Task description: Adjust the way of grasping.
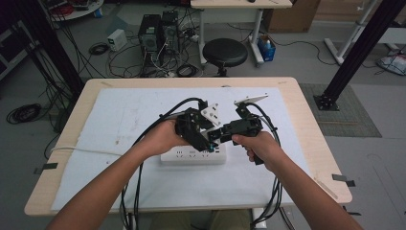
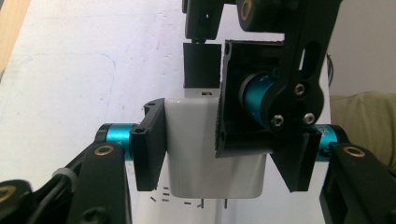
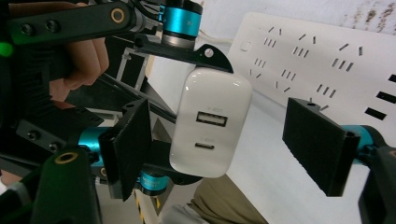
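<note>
Where the two grippers meet above the table, a white rounded-rectangle plastic charger block [image 3: 211, 123] hangs clamped between the pads of the left gripper [image 2: 215, 154], its face with two ports, one wide and one small oval, turned toward the right gripper's camera; the right gripper [image 3: 224, 144] stands with jaws wide on either side of the block, neither pad seeming to touch it in the right gripper view; just below, a white flat plastic power strip [image 1: 193, 155] with rows of slot sockets lies on a pale sheet [image 1: 119, 120] covering the light wooden table [image 1: 306, 115].

Risk, as a judgement: during a handover the block could twist or drop if the left gripper lets go before the right has closed squarely; its smooth shell offers little friction; a tilted block would then miss the strip's sockets.

Faint marks sit above each port; they are too small to read; no brand is legible.
</note>
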Demonstrator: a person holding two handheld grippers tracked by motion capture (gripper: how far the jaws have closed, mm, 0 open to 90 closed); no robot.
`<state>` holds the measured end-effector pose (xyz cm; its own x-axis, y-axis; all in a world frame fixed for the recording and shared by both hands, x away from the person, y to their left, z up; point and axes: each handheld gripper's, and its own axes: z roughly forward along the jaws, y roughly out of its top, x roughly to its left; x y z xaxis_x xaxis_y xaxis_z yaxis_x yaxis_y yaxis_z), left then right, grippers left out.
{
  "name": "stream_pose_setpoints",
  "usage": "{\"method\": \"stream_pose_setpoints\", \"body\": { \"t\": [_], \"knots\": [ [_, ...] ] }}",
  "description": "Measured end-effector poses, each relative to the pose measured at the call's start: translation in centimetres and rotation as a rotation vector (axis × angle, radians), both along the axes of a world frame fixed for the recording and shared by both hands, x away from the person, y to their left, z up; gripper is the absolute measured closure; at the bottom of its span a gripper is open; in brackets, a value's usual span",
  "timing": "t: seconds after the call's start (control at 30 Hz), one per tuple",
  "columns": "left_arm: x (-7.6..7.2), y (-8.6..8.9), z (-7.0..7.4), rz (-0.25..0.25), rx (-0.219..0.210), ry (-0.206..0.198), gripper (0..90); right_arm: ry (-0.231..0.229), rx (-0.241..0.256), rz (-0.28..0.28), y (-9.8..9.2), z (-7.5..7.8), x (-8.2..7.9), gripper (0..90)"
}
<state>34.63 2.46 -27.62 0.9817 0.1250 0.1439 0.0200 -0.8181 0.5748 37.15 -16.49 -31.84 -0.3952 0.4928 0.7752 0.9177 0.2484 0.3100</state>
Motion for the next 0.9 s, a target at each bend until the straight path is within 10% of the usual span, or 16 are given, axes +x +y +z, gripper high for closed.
{"method": "stream_pose_setpoints", "body": {
  "t": [0.9],
  "knots": [
    [-0.7,-0.8,-0.1,-0.002,0.038,-0.092,42.3,0.092,0.137,-0.026,-0.3,-1.5,0.7,60.9]
  ]
}}
